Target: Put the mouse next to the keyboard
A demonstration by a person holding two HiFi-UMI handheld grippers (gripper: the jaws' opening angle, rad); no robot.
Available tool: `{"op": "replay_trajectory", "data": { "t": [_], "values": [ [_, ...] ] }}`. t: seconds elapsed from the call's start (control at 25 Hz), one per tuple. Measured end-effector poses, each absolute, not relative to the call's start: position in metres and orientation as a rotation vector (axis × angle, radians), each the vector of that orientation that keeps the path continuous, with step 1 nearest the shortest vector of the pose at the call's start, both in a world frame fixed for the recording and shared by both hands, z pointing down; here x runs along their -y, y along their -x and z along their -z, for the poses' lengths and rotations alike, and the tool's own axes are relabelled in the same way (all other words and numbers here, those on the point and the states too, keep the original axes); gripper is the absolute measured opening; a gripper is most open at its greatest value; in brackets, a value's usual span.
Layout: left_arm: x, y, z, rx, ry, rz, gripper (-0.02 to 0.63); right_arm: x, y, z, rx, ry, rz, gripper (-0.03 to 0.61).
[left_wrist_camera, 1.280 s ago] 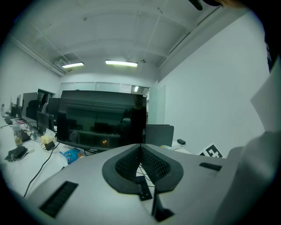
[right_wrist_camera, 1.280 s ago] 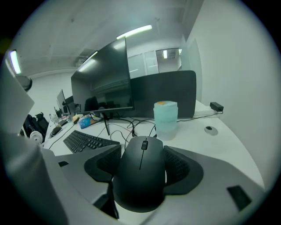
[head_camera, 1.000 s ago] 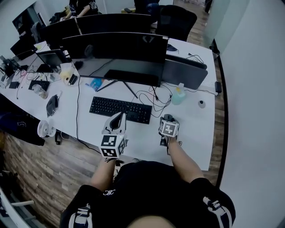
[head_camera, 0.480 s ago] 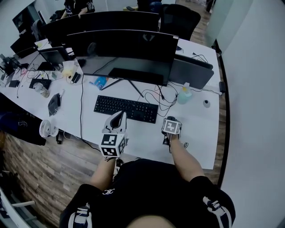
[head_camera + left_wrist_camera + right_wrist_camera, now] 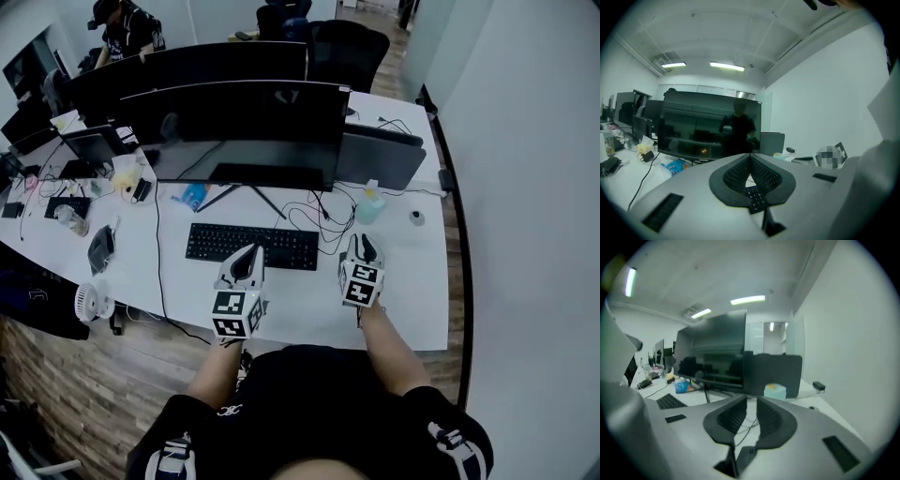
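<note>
The left gripper [image 5: 250, 253] has its two white jaws brought together: in the left gripper view [image 5: 751, 155] the dark ribbed pads [image 5: 733, 176] meet at their tips and grip nothing. Through the small opening below the tips, keys of the flat black keyboard [image 5: 755, 197] show, so this claw points down at it. In the head view it hangs over the near edge of the keyboard [image 5: 225, 242], towards its right half.

The right gripper [image 5: 362, 244] sits just beside the keyboard's right end, over the white desk [image 5: 412, 300]. Its jaws are closing. In the right gripper view [image 5: 751, 400] a narrow slot stays between the ribbed pads [image 5: 769, 420], and only bare desk and thin black cables [image 5: 751, 423] show through it; the pads press on nothing. Beyond the tips stand a pale green bottle [image 5: 775, 391] and the wide dark monitor [image 5: 712, 357].

Whether either claw touches the desk cannot be told. No view shows the mouse clearly enough to place it.
</note>
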State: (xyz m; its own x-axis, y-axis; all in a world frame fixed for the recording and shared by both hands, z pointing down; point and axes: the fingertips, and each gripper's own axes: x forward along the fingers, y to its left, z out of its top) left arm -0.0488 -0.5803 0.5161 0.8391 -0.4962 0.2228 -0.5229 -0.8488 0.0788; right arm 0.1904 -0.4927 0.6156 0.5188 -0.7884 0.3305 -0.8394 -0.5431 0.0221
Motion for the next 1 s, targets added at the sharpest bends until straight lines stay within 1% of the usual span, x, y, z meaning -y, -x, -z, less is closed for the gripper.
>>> {"op": "replay_trajectory", "data": {
  "t": [0.04,0.08,0.24,0.4,0.52,1.0],
  "values": [
    [0.579,0.045,-0.516,0.787,-2.886,-0.290,0.012,0.488,-0.188,-0.594,1.422,-2.607,-0.341,0.044],
    [0.578,0.041,-0.515,0.773,-2.891,-0.286,0.012,0.483,-0.186,-0.575,1.448,-2.631,-0.279,0.015],
    [0.570,0.026,-0.512,0.719,-2.909,-0.271,0.012,0.461,-0.180,-0.515,1.543,-2.716,-0.151,0.014],
    [0.563,0.017,-0.510,0.684,-2.922,-0.273,0.012,0.436,-0.177,-0.486,1.514,-2.763,-0.052,0.014],
    [0.561,0.012,-0.509,0.672,-2.928,-0.276,0.012,0.426,-0.176,-0.480,1.496,-2.779,-0.016,0.012],
    [0.557,0.005,-0.506,0.650,-2.940,-0.273,0.012,0.424,-0.176,-0.477,1.518,-2.797,-0.040,0.014]
  ]
}}
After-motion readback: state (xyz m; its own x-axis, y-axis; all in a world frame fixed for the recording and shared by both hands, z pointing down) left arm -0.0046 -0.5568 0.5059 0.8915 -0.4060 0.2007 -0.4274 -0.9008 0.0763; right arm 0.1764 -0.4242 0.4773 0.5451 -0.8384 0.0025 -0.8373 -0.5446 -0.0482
